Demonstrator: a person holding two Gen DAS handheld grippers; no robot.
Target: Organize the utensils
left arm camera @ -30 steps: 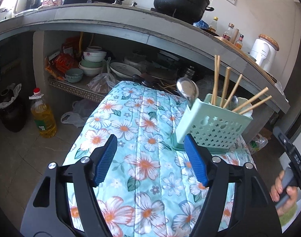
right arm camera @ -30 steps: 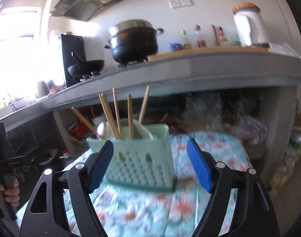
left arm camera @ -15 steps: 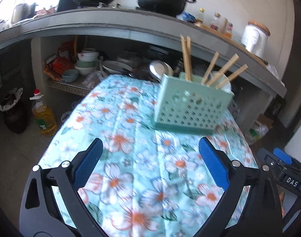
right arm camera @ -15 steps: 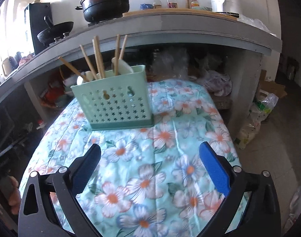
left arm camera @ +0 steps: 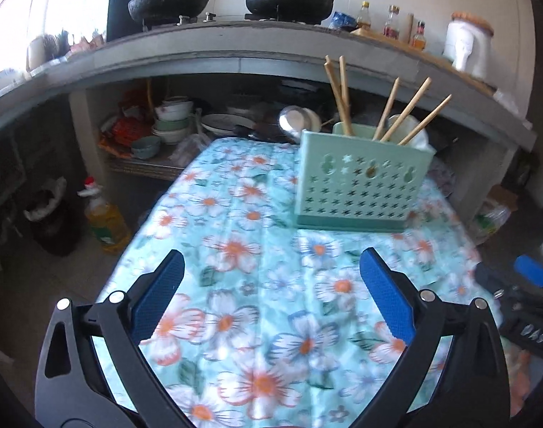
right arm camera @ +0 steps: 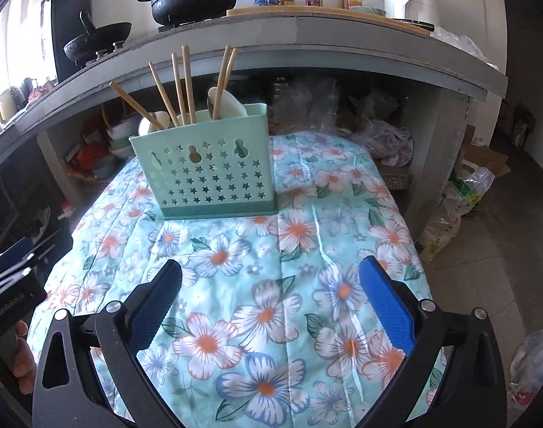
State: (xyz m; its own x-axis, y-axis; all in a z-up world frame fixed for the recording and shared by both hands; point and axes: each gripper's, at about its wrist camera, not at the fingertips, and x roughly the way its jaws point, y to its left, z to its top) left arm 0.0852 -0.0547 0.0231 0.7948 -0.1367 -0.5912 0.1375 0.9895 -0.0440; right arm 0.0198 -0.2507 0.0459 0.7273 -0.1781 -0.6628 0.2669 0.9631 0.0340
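looking ahead of your left gripper (left arm camera: pixel 272 274), you have the green utensil holder (left arm camera: pixel 364 183) standing upright on the floral cloth (left arm camera: pixel 236 249), ahead and a little right of the jaws. your right gripper (right arm camera: pixel 270 280) sees the holder ahead and left. both sets of jaws have just been opening and now stand wide with nothing between them. wooden chopsticks (right arm camera: pixel 186 82) and spoons (right arm camera: pixel 228 105) already stand inside the holder, and no loose utensil shows on the cloth. you look close to done; little seems left beyond pulling away.
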